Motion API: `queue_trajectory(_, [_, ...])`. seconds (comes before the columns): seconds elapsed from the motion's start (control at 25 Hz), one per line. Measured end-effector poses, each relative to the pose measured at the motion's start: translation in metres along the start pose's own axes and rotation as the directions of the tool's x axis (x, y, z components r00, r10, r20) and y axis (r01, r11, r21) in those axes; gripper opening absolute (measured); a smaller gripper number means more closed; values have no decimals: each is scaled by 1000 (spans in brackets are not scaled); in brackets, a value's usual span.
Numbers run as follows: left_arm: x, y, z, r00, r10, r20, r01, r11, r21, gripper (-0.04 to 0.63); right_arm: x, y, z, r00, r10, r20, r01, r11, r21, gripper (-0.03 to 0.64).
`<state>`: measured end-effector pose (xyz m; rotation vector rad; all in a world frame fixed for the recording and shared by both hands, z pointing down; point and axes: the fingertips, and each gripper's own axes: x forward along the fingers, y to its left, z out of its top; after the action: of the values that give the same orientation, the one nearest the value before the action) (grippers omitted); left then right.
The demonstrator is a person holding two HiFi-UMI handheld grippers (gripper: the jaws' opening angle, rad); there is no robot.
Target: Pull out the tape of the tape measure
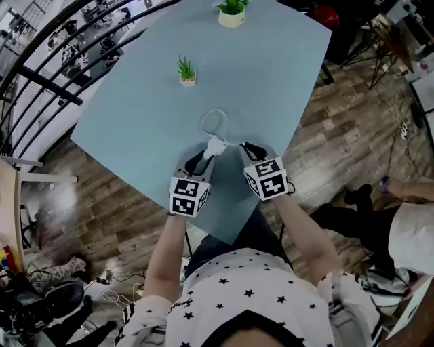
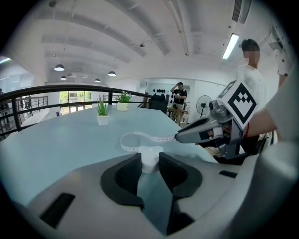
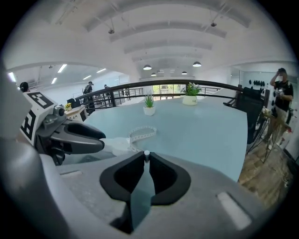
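Observation:
A small white tape measure [image 1: 215, 143] sits near the front of the pale blue table [image 1: 258, 81], gripped at its case [image 2: 149, 162] by my left gripper [image 2: 149, 161]. Its white tape [image 1: 213, 122] curls out in a loop [image 2: 133, 138] over the table beyond the case. My right gripper [image 3: 146, 158] is shut on the tape's small white end tab [image 3: 146, 153]. In the head view the left gripper [image 1: 209, 150] and right gripper [image 1: 244, 146] stand close together, side by side. The left gripper view shows the right gripper's fingers [image 2: 196, 130] pinching the tape end just right of the case.
A small potted plant [image 1: 186, 71] stands mid-table beyond the tape loop, and a larger one [image 1: 232, 11] at the far edge. The table's front corner [image 1: 230, 237] lies just below the grippers. A seated person [image 1: 407, 230] is at the right; a railing [image 1: 41, 74] runs along the left.

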<state>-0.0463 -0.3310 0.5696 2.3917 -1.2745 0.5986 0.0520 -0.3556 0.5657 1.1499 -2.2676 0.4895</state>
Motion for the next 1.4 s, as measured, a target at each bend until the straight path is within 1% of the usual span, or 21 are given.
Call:
queue_trajectory(0.16, [8,2,-3,1000,5,-23,-5,1000,7,118,10,-3,-12,999,-13,-45,12,1000,-4,41])
queue_trajectory(0.4, [16,5,-20,994,30,-104,-26,999,41,118,21,-4,-23,995,-30,-95,28,999,-19,41])
queue_trajectory(0.48, [17,5,-23,993,36,-116,-29,998,55,118,23,-3,-26,994,-31,-106,29,999,-22,41])
queue_trajectory(0.6, [17,3,-18,994,34,-108,-28,998,56,118,25,-2,-28,993,-33,-110,31,999,-19,41])
queue_trajectory(0.8, [17,1,-18,995,19,-103,-16,999,30,120,25,-4,-29,994,-35,-102,34,999,-18,41])
queue_trajectory(0.96, [12,-3,-18,995,18,-95,-15,999,35,143,23,1,-29,995,-12,-97,10,1000,-15,43])
queue_trajectory(1.0, [9,-4,-18,996,19,-90,-16,999,34,146,23,2,-29,995,-9,-96,8,1000,-16,54])
queue_trajectory(1.24, [-12,-12,-8,999,23,-42,-22,1000,20,158,6,2,-24,997,-42,-62,41,999,-9,77])
queue_trajectory(1.4, [-33,-18,0,1000,28,12,-28,1000,-2,160,-14,14,-19,998,-52,-22,52,999,10,77])
